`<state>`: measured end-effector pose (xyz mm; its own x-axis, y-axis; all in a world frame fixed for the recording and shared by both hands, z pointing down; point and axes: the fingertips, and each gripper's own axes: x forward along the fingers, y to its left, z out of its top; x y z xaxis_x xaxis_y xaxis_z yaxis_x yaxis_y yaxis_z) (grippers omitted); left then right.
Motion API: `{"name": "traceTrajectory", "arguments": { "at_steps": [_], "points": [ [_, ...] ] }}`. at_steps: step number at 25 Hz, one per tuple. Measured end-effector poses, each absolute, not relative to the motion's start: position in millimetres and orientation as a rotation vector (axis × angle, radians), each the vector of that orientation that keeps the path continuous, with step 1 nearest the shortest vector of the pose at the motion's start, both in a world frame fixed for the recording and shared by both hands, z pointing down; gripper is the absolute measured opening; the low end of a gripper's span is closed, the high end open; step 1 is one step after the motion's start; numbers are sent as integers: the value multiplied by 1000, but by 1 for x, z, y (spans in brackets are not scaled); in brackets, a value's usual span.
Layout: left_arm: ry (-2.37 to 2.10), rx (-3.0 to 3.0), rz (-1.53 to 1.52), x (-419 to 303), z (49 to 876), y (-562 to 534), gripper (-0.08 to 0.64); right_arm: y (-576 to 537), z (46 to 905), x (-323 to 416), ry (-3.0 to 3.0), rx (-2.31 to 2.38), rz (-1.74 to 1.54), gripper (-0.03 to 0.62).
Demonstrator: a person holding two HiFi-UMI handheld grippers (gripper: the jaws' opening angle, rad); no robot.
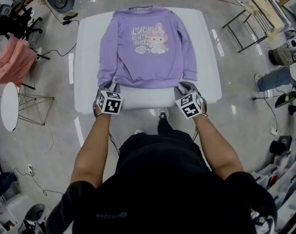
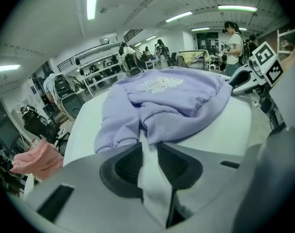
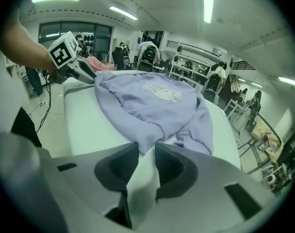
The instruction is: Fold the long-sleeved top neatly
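Head view: a purple sweatshirt (image 1: 147,48) is laid flat, print upward, on a white table (image 1: 89,57).
The lower hem corners are met by the left gripper (image 1: 109,87) and the right gripper (image 1: 185,87). Both are held with jaws parted, the hem edge lying at their tips and bare table seen between the pads.

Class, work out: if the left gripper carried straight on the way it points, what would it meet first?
The left gripper would likely meet the near hem of the purple top first, right at its open jaw tips, with the white table beneath.
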<state>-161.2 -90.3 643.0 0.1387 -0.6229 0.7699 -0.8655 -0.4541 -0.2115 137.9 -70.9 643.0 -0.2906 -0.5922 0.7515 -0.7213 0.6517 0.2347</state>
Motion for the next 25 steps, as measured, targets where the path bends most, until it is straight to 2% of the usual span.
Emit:
{"name": "traceTrajectory", "arguments": {
  "at_steps": [1,3,4,10,17,25],
  "points": [
    [-1445,2144,1209,-160,642,-92,87,-71,643,138,-1995,1024,182,106],
    [-1443,2155,1177,-158,638,-95,23,-69,640,138,-2000,1032,176,50],
    [-1441,2153,1150,-157,636,-94,15,-67,639,138,-2004,1036,174,34],
    [-1426,2110,990,-160,622,-81,8,-66,623,139,-2049,1080,189,20],
    [-1387,2163,971,-155,607,-60,5,-68,594,143,-2127,1184,321,17],
    [-1347,2140,844,-159,597,-30,5,-60,579,153,-2105,1188,299,14]
  ]
}}
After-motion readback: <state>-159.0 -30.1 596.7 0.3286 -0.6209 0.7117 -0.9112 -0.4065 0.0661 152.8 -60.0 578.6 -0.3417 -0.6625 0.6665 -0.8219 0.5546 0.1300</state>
